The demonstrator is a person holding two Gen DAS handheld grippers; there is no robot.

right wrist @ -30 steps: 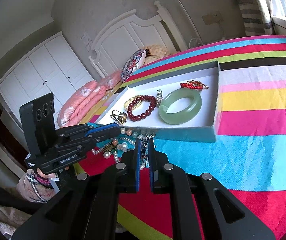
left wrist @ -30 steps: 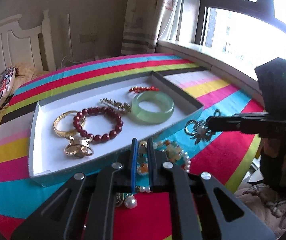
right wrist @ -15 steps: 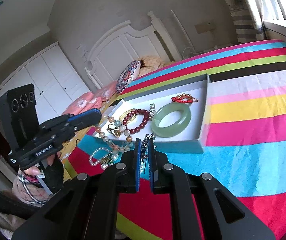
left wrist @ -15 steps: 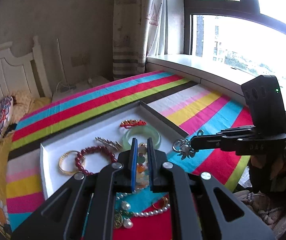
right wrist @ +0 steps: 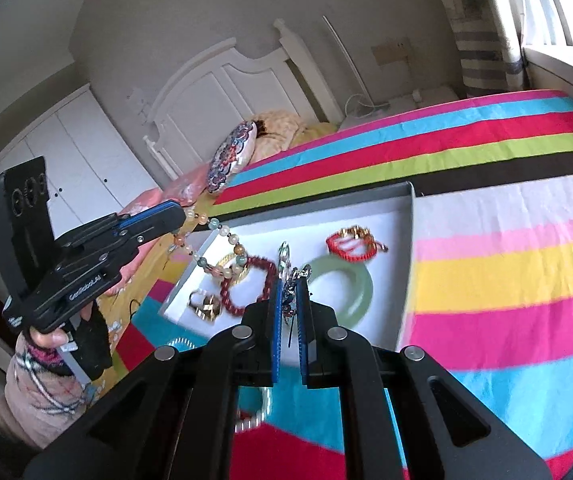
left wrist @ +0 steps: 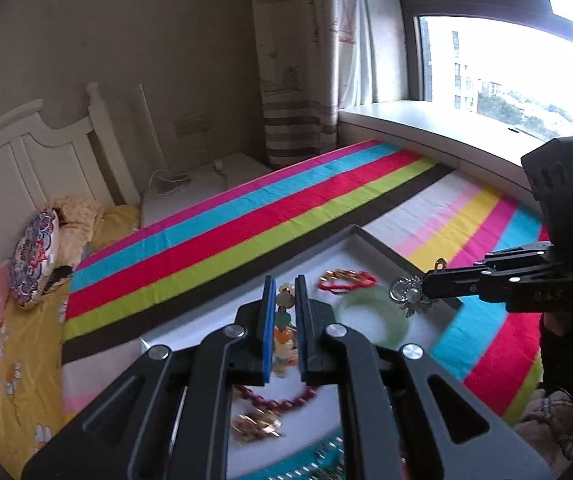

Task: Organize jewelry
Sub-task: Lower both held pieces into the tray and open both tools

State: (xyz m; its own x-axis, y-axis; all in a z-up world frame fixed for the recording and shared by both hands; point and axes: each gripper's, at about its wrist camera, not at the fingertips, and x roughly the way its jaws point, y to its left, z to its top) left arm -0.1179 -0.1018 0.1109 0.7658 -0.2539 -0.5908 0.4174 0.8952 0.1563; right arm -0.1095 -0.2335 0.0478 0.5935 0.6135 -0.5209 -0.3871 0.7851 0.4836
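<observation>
Both grippers are clamped on jewelry above the tray. Left gripper [left wrist: 285, 300]: jaws nearly together, pinching a mixed-bead strand [left wrist: 284, 326] of pale, green and orange stones; in the right wrist view the left gripper [right wrist: 176, 213] holds that strand [right wrist: 214, 240] at one end, and the beads hang in a loop down toward the tray's left part. Right gripper [right wrist: 291, 294]: jaws nearly together, pinching a silver ornament [right wrist: 288, 276] with dark and clear parts; in the left wrist view the right gripper [left wrist: 426, 282] carries it [left wrist: 408, 296] at its tip, over the tray's right corner. White tray [right wrist: 404, 264], shallow with grey walls, rests on a striped bedspread [right wrist: 506, 272]. Tray contents: a pale green bangle [right wrist: 360, 284] just right of the right gripper's tip, a red cord bracelet [right wrist: 352, 242] behind it, a dark red bead bracelet [right wrist: 246, 284] left of centre, a gold bangle partly under the hanging strand, and a gold clasp-like piece [right wrist: 204, 304] near the front-left corner. A pearl strand [right wrist: 252, 416] lies on the bedspread in front of the tray, partly hidden by the right gripper's body. Surroundings: white headboard [right wrist: 222, 88], patterned cushion [right wrist: 232, 156], curtain [left wrist: 302, 64] and window [left wrist: 506, 60].
</observation>
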